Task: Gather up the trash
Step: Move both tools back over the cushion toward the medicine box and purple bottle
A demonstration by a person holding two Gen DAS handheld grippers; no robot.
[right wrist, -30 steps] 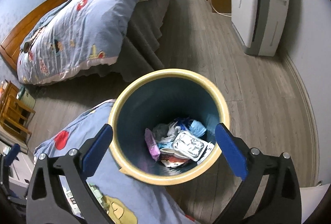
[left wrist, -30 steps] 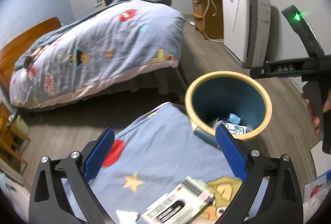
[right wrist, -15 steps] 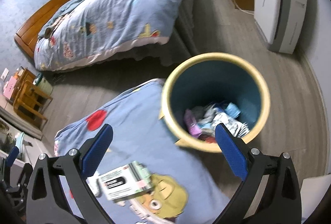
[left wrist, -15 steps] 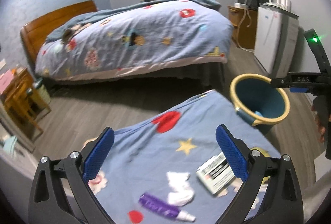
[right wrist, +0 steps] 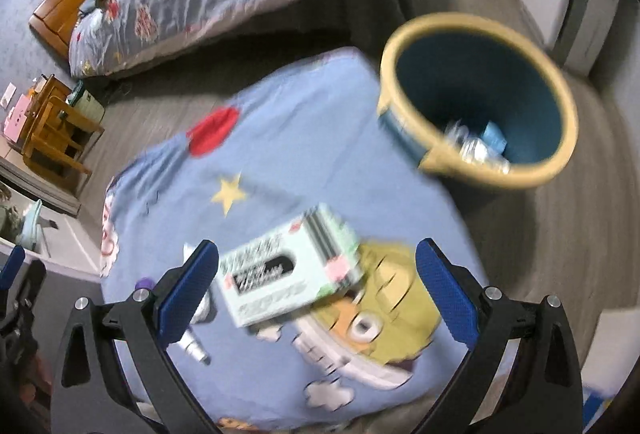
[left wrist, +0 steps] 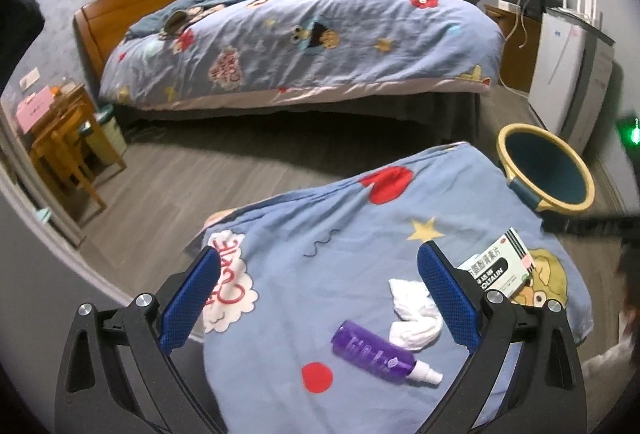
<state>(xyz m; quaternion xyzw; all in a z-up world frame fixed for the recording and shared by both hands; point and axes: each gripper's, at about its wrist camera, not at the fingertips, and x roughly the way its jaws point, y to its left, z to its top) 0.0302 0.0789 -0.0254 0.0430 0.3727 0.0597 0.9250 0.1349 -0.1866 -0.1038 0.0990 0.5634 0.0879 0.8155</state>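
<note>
1. Trash bin (right wrist: 480,113) stands on the floor just beside our cloth-covered desk (left wrist: 340,234); a wide swing could knock it.
2. Medicine box (right wrist: 288,274) lies between our empty, spread right gripper (right wrist: 316,286) fingers; blur hides its edges, so we may close askew.
3. White tissue (left wrist: 414,310) and purple spray bottle (left wrist: 372,350) lie under our open left gripper (left wrist: 320,294); the bottle could roll, and one finger hides part of the tissue.
</note>
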